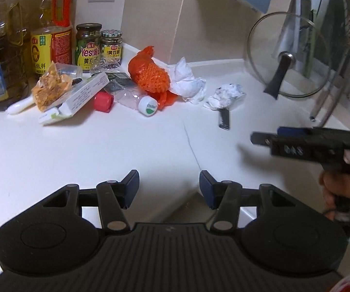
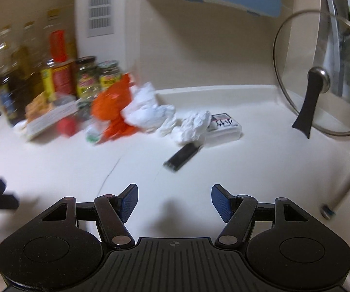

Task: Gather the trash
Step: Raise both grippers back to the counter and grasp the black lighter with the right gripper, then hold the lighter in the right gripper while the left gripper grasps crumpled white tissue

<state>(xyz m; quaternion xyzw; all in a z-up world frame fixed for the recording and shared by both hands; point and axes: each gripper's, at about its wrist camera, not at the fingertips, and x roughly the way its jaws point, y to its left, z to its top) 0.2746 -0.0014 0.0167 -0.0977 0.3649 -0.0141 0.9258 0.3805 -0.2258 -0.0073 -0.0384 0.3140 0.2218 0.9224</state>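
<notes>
Hovering over countertop (image 1: 82,146): left gripper (image 1: 169,187), right gripper (image 2: 172,200) both released, empty; trash pile (image 1: 150,75) ahead.

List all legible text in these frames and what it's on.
"Yes!" and "黄豆": label of the tall jar.
"黄豆酱": label of the short jar.
Yellow-label oil bottle: large characters only partly readable.
White bottle cap: green logo too small.
White box: scrawl-like print, unreadable.
</notes>
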